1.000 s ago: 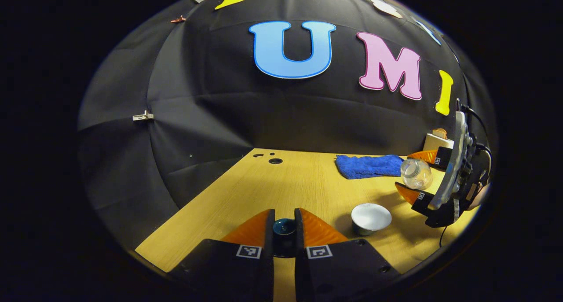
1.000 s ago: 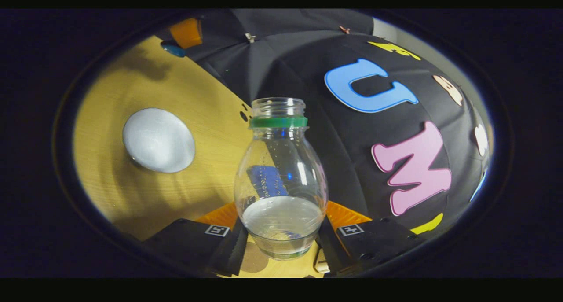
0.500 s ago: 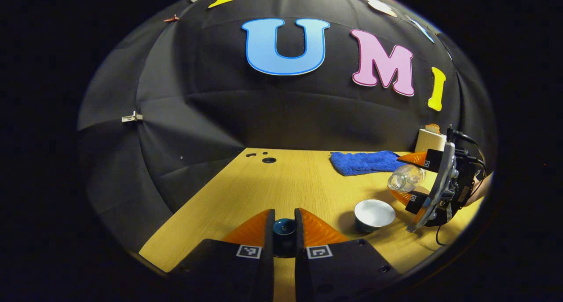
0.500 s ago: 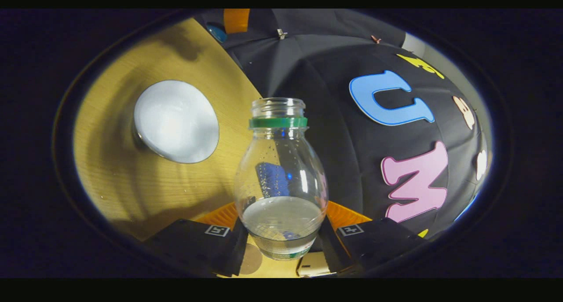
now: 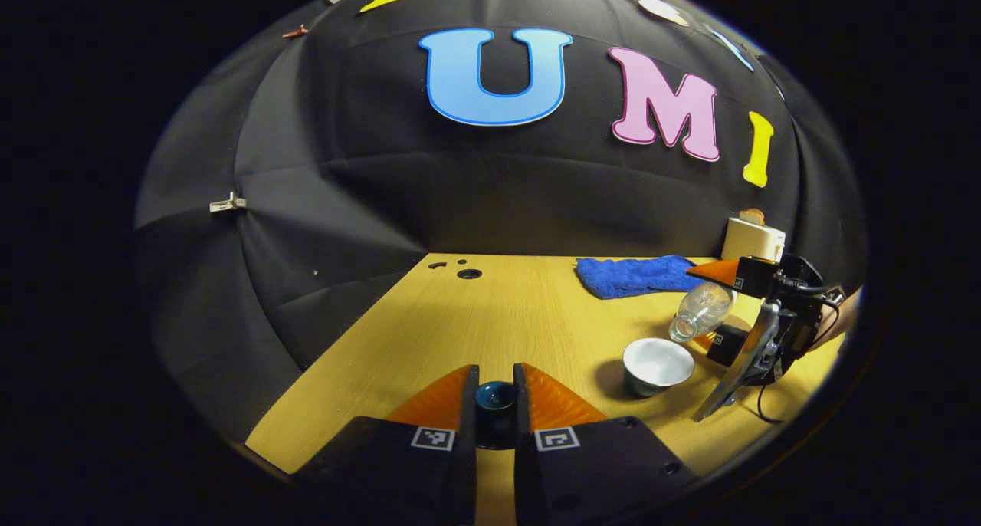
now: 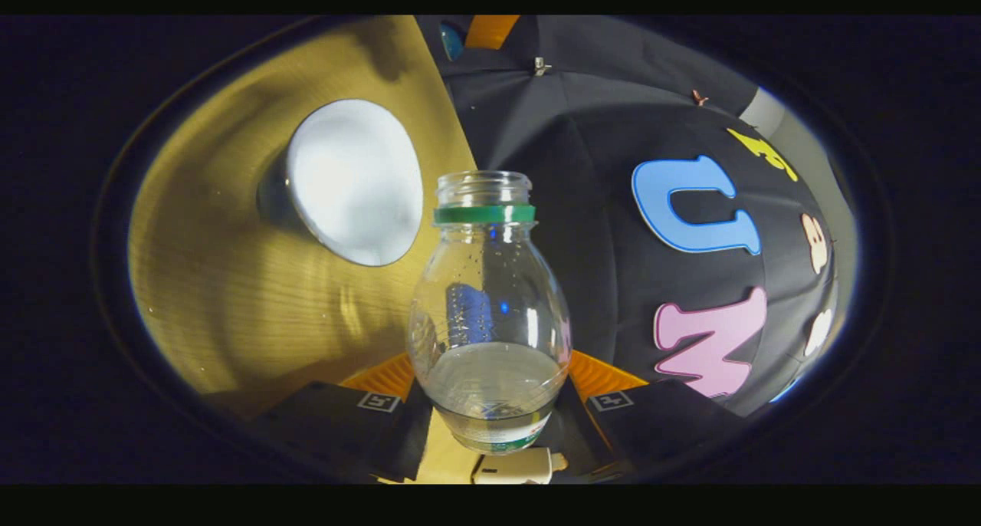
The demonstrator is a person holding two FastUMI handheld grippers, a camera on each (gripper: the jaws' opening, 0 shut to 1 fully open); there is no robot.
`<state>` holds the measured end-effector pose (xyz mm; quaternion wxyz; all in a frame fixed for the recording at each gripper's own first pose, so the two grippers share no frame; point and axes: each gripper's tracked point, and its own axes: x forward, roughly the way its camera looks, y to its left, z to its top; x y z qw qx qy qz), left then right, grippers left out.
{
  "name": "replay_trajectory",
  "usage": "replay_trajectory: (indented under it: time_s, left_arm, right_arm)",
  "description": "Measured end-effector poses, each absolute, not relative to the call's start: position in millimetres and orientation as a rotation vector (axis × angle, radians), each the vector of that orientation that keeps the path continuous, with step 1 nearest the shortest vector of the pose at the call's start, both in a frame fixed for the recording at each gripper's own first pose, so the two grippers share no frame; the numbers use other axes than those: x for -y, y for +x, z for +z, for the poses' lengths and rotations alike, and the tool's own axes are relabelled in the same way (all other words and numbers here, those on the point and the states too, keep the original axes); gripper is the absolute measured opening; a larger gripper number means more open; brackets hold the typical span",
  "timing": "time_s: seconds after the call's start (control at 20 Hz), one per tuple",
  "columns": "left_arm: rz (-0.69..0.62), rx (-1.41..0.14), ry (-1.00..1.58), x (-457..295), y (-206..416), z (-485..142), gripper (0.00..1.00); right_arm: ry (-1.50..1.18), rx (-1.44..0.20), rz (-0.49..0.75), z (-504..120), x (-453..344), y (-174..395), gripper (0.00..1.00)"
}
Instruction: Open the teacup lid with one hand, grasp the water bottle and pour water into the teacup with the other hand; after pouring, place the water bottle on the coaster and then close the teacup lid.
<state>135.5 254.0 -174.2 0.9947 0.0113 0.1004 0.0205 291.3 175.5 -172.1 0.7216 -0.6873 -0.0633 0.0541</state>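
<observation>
Bottle tipped above the open teacup

Right gripper (image 6: 490, 403) pinches the water bottle (image 6: 490, 311), tilted toward the teacup (image 5: 657, 365); left gripper (image 5: 496, 403) clamps the dark lid (image 5: 496, 397).

Two grippers (image 5: 496, 392) (image 6: 490, 403), one water bottle (image 6: 490, 311), one teacup (image 5: 657, 365), one teacup lid (image 5: 496, 397), one blue cloth (image 5: 632, 275), one white box (image 5: 752, 240).

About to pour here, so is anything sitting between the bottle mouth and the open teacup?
Nothing visible. The water bottle, held in the right gripper, tilts mouth-down toward the teacup, whose white inside is uncovered. The lid is off to the side in the left gripper.
</observation>
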Motion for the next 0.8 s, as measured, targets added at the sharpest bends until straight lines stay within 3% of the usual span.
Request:
replay_trajectory:
  time_s: [0.65, 0.75, 0.8]
  left_arm:
    - [0.036, -0.21, -0.021, -255.0, 128.1, -177.7, 0.2]
    - [0.034, -0.211, -0.019, -253.8, 127.3, -177.7, 0.24]
    - [0.035, -0.213, -0.018, -254.6, 127.7, -177.7, 0.24]
  right_arm:
    - [-1.696, 0.261, 0.134, -168.5, -192.1, 299.9, 0.74]
    - [-1.716, 0.273, 0.144, -169.6, -193.7, 300.6, 0.74]
    - [-1.725, 0.279, 0.148, -169.4, -193.3, 302.2, 0.7]
